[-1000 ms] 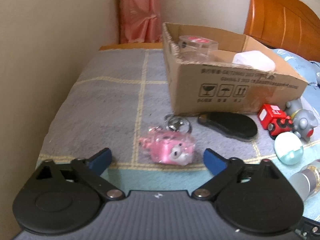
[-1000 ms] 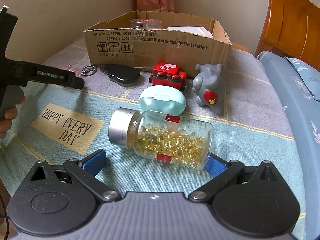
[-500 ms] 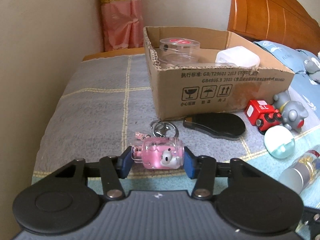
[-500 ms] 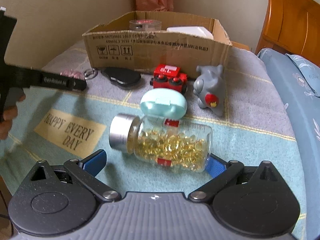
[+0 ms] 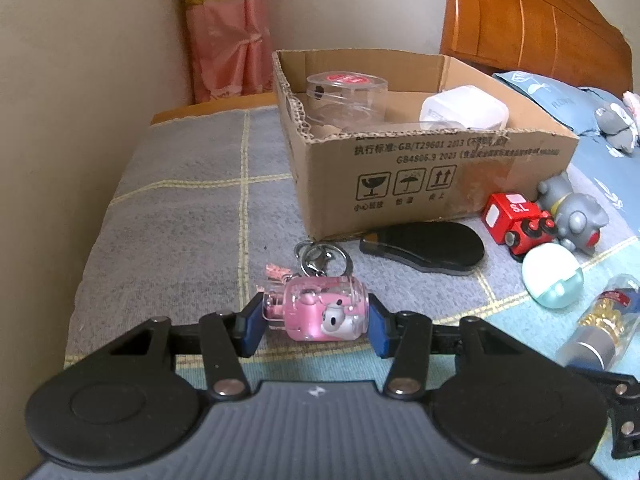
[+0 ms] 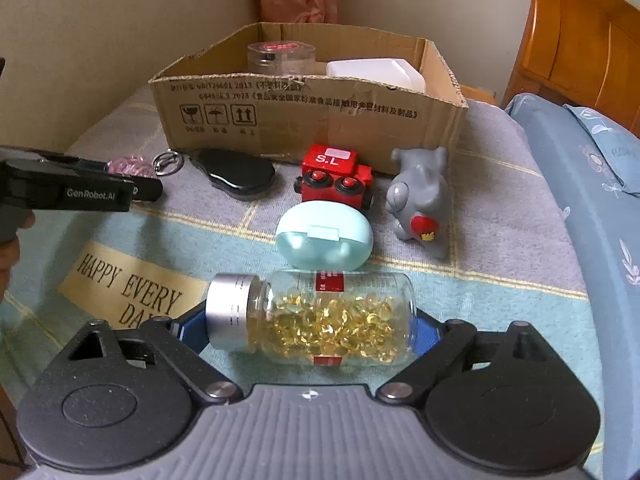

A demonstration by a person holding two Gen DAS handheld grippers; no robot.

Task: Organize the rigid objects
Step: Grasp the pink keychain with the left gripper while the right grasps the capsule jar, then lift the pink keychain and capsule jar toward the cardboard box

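My left gripper (image 5: 316,318) is shut on a pink toy keychain (image 5: 320,312), its metal rings (image 5: 322,256) trailing toward the cardboard box (image 5: 432,172). My right gripper (image 6: 308,328) is shut on a clear pill bottle (image 6: 320,316) with a silver cap and yellow capsules, lying sideways between the blue pads. The bottle also shows in the left wrist view (image 5: 604,328). The box (image 6: 304,116) holds a clear jar (image 6: 280,54) and a white container (image 6: 372,74).
On the blanket before the box lie a black case (image 6: 236,172), a red toy train (image 6: 334,174), a grey elephant figure (image 6: 420,196) and a mint oval case (image 6: 324,236). A wall runs along the left, a wooden headboard (image 6: 580,36) at the right.
Both grippers have closed: the left on the pink keychain, then lifted it slightly; the right moved forward and closed on the pill bottle.
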